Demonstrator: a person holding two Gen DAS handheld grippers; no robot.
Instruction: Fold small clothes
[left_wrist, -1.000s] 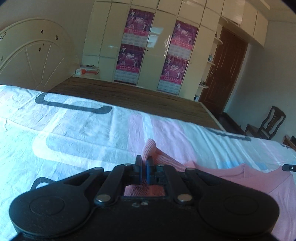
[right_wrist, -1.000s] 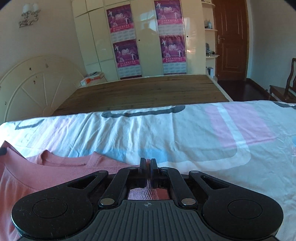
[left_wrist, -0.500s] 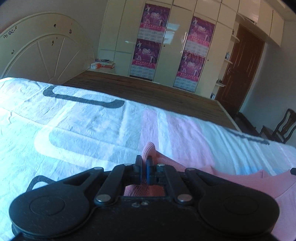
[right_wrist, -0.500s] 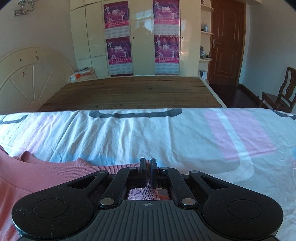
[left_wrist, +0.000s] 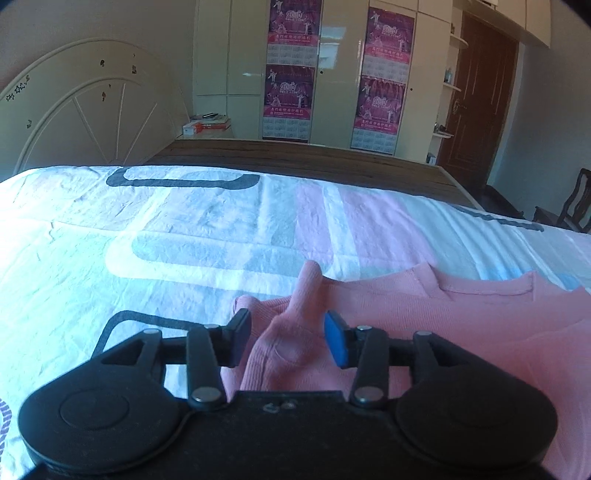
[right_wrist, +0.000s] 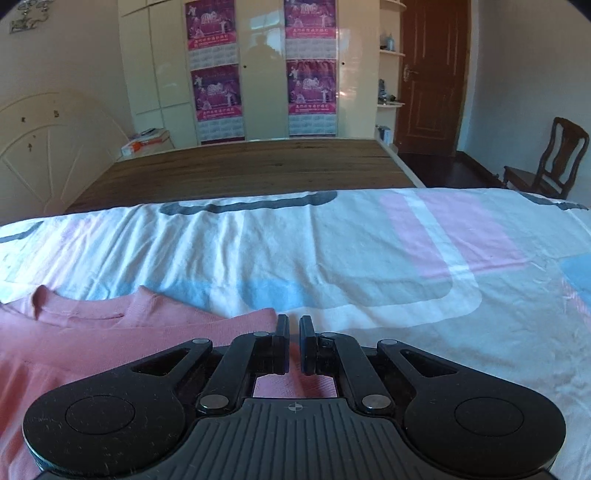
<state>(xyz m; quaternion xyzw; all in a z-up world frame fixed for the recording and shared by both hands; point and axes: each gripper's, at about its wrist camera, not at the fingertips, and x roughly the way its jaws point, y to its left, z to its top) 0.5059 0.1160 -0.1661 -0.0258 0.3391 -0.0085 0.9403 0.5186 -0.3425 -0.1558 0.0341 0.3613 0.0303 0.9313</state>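
A pink knit garment (left_wrist: 443, 314) lies on the patterned bed sheet (left_wrist: 184, 240), its neckline toward the far side. My left gripper (left_wrist: 287, 332) sits low over the garment's left edge, and its jaws are opening. A pinched ridge of pink cloth stands between the pads without being pressed. In the right wrist view the same pink garment (right_wrist: 110, 332) spreads to the left. My right gripper (right_wrist: 294, 343) is shut on its right edge, low over the bed sheet (right_wrist: 369, 258), with pink cloth showing between the pads.
Bare wooden bed boards (right_wrist: 251, 166) lie beyond the sheet. A cream headboard (left_wrist: 85, 118) is on the left. Behind stands a wardrobe with purple posters (left_wrist: 288, 74). A brown door (right_wrist: 432, 74) and a wooden chair (right_wrist: 546, 162) are at the right.
The left jaws have gone from shut on the pink fold to apart, leaving the fold standing as a ridge. The left view has swung. The right gripper stays shut on the cloth.
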